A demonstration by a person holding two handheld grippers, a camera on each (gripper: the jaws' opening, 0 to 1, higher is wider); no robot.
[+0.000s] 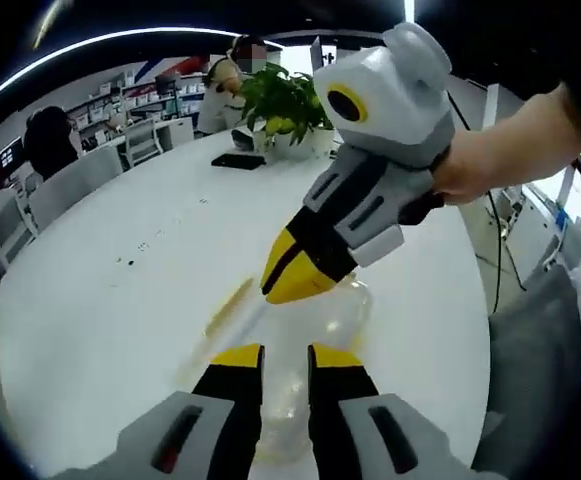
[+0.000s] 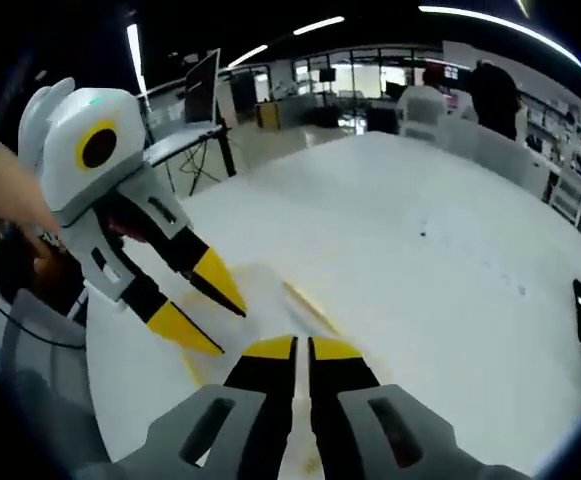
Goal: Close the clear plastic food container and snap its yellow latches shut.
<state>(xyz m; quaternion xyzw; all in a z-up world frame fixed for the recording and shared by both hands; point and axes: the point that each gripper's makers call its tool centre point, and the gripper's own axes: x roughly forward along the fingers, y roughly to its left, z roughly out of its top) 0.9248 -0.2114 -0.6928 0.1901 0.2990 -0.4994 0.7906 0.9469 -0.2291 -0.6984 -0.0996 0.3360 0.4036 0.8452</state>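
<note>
1. The container (image 1: 305, 340) sits near our edge of the table (image 1: 100, 290), lid apparently down.
2. Left gripper (image 1: 284, 362) – jaws spread a little, straddling the box; we judge it steadies it.
3. Right gripper (image 2: 293, 348) – jaws pressed together, tips down on the lid by a yellow latch (image 2: 310, 305), likely to press it.

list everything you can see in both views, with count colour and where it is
clear plastic food container: 1, clear with yellow latches, on the table under both grippers
table: 1, white, round
potted plant: 1, green, far side of table
phone: 1, black, beside the plant
chairs: several, grey, along the table edge
laptop: 1, dark, on a stand past the table
people: at least 2, in the background
left gripper: grey, yellow tips, jaws apart over the container
right gripper: same colours, tips nearly together
hand: holds the right gripper
</note>
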